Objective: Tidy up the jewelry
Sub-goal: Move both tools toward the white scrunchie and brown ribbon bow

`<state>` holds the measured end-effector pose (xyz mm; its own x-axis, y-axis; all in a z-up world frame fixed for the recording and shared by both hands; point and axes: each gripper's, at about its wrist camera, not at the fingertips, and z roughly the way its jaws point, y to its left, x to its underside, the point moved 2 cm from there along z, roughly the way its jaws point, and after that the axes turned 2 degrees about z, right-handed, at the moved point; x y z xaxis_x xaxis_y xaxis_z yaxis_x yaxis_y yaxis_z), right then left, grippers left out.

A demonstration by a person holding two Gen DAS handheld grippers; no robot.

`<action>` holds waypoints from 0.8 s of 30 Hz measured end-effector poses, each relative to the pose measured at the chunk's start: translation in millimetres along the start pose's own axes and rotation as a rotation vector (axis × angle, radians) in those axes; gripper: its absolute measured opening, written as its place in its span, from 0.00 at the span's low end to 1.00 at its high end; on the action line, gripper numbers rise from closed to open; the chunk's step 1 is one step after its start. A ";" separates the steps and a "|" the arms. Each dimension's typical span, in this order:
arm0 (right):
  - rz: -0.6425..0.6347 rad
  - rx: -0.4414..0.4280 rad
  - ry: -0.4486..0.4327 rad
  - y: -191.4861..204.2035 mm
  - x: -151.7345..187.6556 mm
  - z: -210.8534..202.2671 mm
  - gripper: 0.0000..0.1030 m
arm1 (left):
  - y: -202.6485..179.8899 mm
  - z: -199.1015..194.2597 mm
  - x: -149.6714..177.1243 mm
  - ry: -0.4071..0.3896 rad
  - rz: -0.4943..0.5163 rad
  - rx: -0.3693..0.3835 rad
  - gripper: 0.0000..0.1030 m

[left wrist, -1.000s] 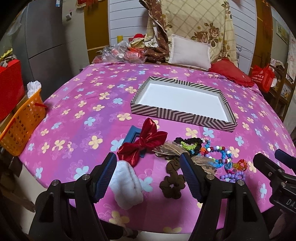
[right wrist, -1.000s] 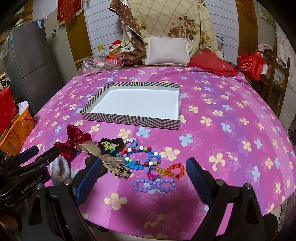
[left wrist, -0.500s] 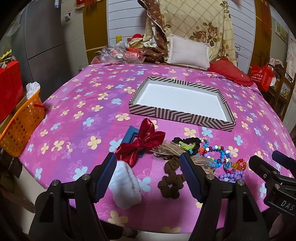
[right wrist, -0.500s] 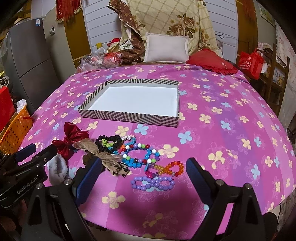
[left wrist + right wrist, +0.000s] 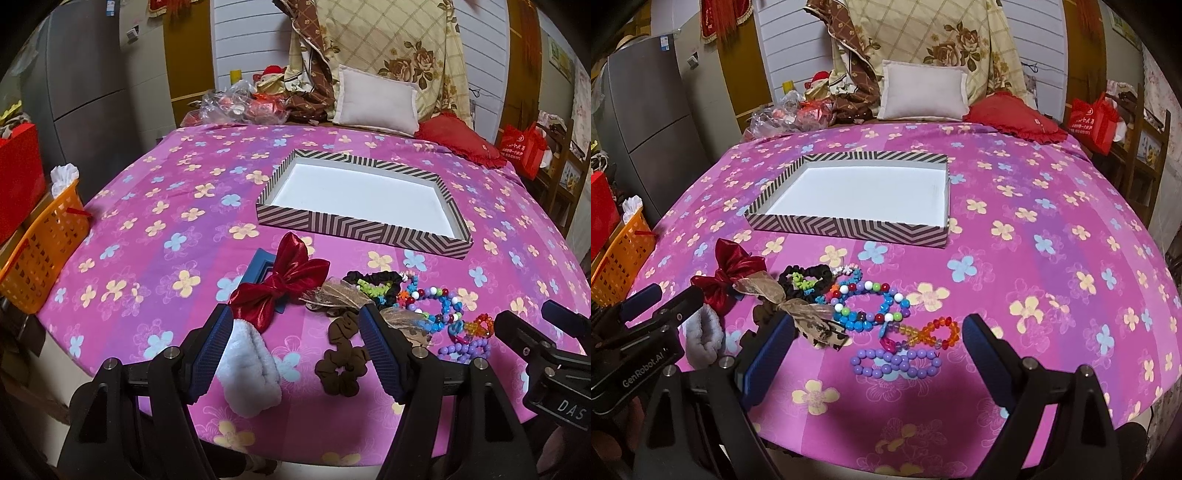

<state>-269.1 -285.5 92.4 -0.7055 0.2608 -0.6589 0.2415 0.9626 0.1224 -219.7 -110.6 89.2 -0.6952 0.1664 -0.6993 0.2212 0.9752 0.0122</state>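
Left gripper (image 5: 295,341): spread, empty, above white scrunchie (image 5: 251,373).
Right gripper (image 5: 877,356): spread, empty, over purple bracelet (image 5: 895,363).
Tray (image 5: 849,226): empty.

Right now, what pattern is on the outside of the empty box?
Black-and-beige chevron stripes on the box wall, white inside; clearest in the right wrist view.

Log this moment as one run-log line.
left gripper: open, empty | right gripper: open, empty | striped box: empty | bead bracelets, scrunchies, red bow: on bedspread, untouched
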 end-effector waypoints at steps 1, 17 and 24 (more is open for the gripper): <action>0.000 -0.001 0.001 0.2 0.1 0.6 0.92 | -0.1 -0.3 0.1 0.000 0.000 -0.001 0.68; -0.002 -0.005 0.014 1.1 2.6 9.4 0.92 | 4.6 11.5 2.3 0.020 0.004 -0.007 0.68; 0.003 -0.003 0.035 -1.3 3.3 16.6 0.92 | 4.4 15.0 3.5 0.030 0.002 -0.006 0.68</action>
<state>-260.7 -287.0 77.8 -0.7274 0.2665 -0.6323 0.2420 0.9619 0.1270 -210.8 -107.9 76.1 -0.7147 0.1725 -0.6778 0.2186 0.9757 0.0178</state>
